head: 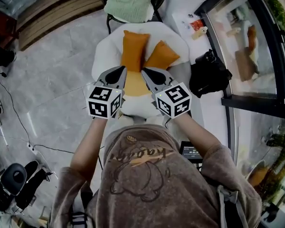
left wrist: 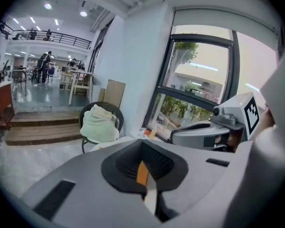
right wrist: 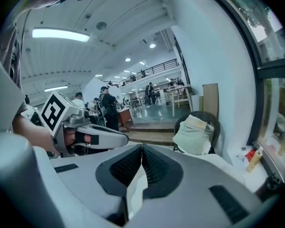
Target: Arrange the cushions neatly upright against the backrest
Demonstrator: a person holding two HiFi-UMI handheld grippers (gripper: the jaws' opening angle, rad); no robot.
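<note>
A white round armchair (head: 104, 49) holds two orange cushions. One orange cushion (head: 134, 49) lies lengthwise on the seat, and a second orange cushion (head: 162, 55) lies slanted to its right, touching it. More orange fabric (head: 135, 84) shows between my two grippers. My left gripper (head: 122, 70) and right gripper (head: 145, 71) hover side by side over the seat's near part, both shut and holding nothing. In the left gripper view the jaws (left wrist: 143, 144) meet, with a sliver of orange (left wrist: 142, 173) behind them. In the right gripper view the jaws (right wrist: 141, 150) are also pressed together.
A dark wicker chair with a pale green blanket (head: 130, 4) stands behind the armchair. A black bag (head: 209, 74) sits on the white ledge (head: 187, 25) by the window at right. A cable (head: 19, 122) runs over the grey floor at left.
</note>
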